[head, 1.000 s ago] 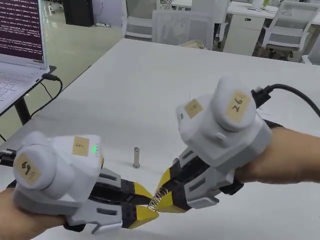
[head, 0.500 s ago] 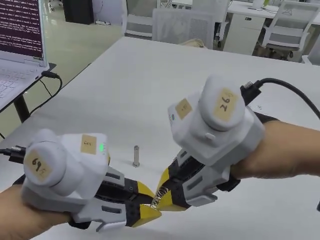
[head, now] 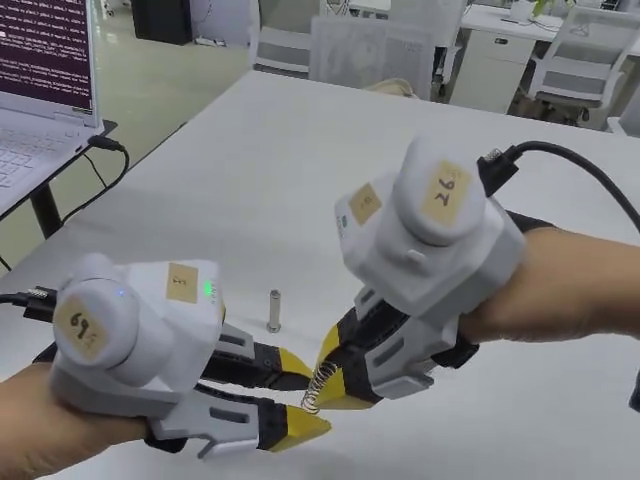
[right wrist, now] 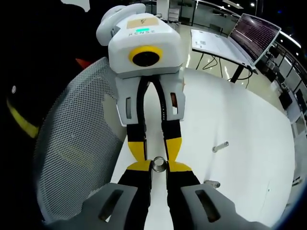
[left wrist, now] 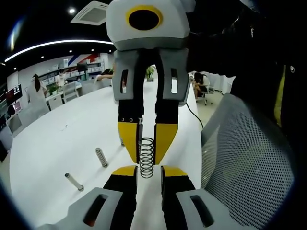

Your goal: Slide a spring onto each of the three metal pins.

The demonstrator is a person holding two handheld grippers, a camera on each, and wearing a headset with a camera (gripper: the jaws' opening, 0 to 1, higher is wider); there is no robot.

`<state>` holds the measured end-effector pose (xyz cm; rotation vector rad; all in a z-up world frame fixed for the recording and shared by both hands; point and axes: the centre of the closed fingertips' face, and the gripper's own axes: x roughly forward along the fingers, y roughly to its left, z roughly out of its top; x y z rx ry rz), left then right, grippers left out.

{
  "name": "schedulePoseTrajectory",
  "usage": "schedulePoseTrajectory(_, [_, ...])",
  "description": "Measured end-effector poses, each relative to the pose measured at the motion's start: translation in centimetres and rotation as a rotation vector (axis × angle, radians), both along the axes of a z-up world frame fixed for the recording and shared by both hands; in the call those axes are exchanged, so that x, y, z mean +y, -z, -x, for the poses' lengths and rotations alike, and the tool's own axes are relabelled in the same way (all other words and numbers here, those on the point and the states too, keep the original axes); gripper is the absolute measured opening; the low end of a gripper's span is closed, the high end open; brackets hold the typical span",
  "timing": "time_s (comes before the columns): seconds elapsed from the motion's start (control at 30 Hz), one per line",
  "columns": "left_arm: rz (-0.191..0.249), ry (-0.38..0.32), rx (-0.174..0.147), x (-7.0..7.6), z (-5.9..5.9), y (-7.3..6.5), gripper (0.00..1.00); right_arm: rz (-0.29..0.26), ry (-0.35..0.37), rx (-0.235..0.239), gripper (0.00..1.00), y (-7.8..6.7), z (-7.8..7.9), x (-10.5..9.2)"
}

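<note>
We held the coil spring (head: 318,386) pinched in the right gripper (head: 336,375), above the near edge of the white table (head: 300,180). We held the left gripper (head: 300,394) spread, its tips flanking the spring's end. One metal pin (head: 274,310) stood upright just beyond.

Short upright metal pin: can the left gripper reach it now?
Likely yes: the left gripper is open, the short upright metal pin stands just past its tips, only bare white table between; the right gripper sits aside.

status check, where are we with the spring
Right gripper shut on spring. Left gripper open around its free end. Bare pin upright on table, nothing blocking it.
</note>
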<state>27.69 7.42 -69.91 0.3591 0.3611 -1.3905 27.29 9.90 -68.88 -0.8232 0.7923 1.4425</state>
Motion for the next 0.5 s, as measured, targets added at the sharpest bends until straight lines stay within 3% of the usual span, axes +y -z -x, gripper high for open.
schedulePoseTrajectory(0.5, [0.024,-0.048,0.028,1.1,-0.7,0.4,0.24,0.03,-0.015,-0.028,0.08,-0.9,-1.4,-0.2])
